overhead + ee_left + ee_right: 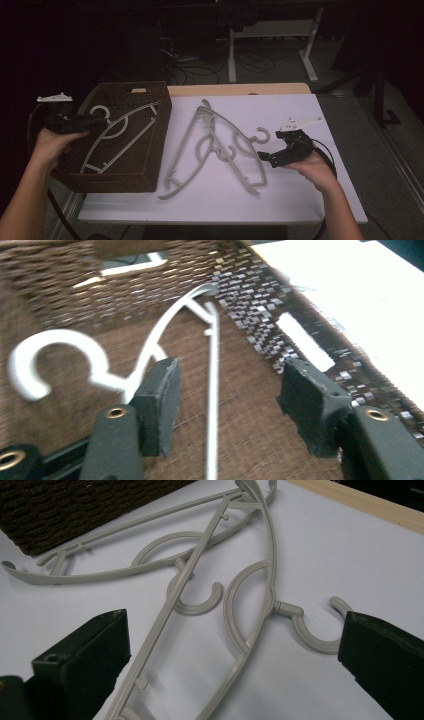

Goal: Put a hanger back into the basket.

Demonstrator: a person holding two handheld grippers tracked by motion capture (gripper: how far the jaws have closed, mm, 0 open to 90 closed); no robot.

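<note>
- The hanger in the basket (212, 390) lies flat on the woven bottom, its hook (55, 360) curled toward the near-left corner and one arm running up against the far wall.
- It is a thin moulded plastic frame: I judge it light, stiff along its bars but springy across them, and smooth enough to slip in a loose pinch. The straight crossbar or the neck under the hook looks like the surest place to take hold.
- The left gripper (227, 390) hangs over that hanger with its jaws released; the crossbar runs between the pads without touching either.
- The basket (155, 150) is dark brown wicker with a cut handle slot in its far wall, and it sits at the left edge of the bench (330, 190).
- Two more hangers (220, 145) lie crossed on the white bench just to the right of the basket, hooks pointing toward the middle.
- The right gripper (232, 645) hovers low over the nearer of the two, jaws wide apart and gripping nothing; one pad stands just beside the tip of its hook (312, 627), though whether it touches is hard to tell from this angle.
- These loose hangers overlap, so lifting one by a bar may drag the other.
</note>
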